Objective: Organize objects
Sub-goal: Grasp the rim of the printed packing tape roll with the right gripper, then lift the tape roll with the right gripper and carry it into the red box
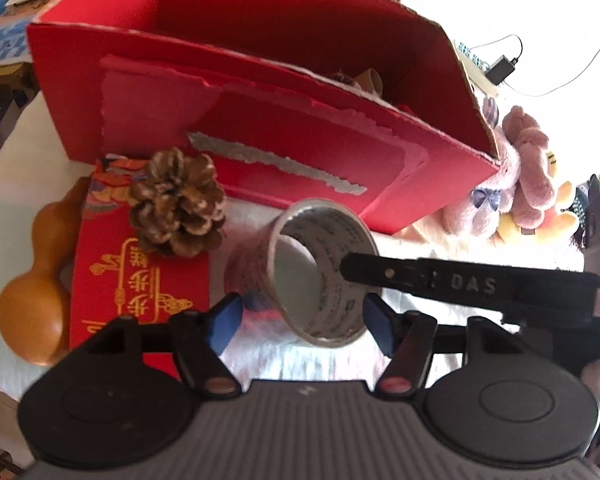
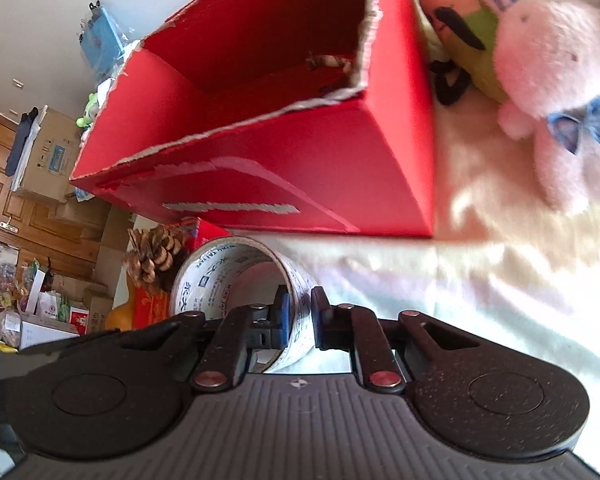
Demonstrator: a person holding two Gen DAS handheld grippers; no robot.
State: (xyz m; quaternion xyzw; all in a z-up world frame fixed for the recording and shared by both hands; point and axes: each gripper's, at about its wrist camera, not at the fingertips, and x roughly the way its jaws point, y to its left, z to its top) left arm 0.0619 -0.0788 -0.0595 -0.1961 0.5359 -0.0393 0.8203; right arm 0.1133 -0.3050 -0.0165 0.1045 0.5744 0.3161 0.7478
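Right hand-held gripper (image 2: 300,316): fingers pinched on the wall of the tape roll (image 2: 240,292), one finger inside the core, one outside. Firm hold by the look of it. In the left wrist view the right gripper's finger shows as a black bar reaching into the roll's opening from the right.

Left hand-held gripper (image 1: 300,316): fingers spread wide, blue pads (image 1: 226,320) on either side of the same tape roll (image 1: 304,272) but clear of it. Holding nothing.

Tape roll: sits just in front of the red box (image 1: 240,120), tipped with its opening facing up and toward the camera. Cannot tell whether it rests on the white cloth-covered surface (image 2: 440,300) or is already lifted off it.

Outward, left of the roll: pine cone (image 1: 178,204) resting on a red packet with gold lettering (image 1: 140,280); an orange gourd (image 1: 32,300) beside the packet's far edge. Right of the box: a pink stuffed toy (image 2: 556,92) and a green stuffed toy (image 2: 460,28), both against or very near the box's side.

Red box: open top, torn rim. Something small and pale lies at the bottom in one corner; too dim to name.

Progress, as a judgement: early. At most one or two items are in the box. Tape roll is in hand and probably goes in next. Pine cone, packet, gourd and both toys remain outside.
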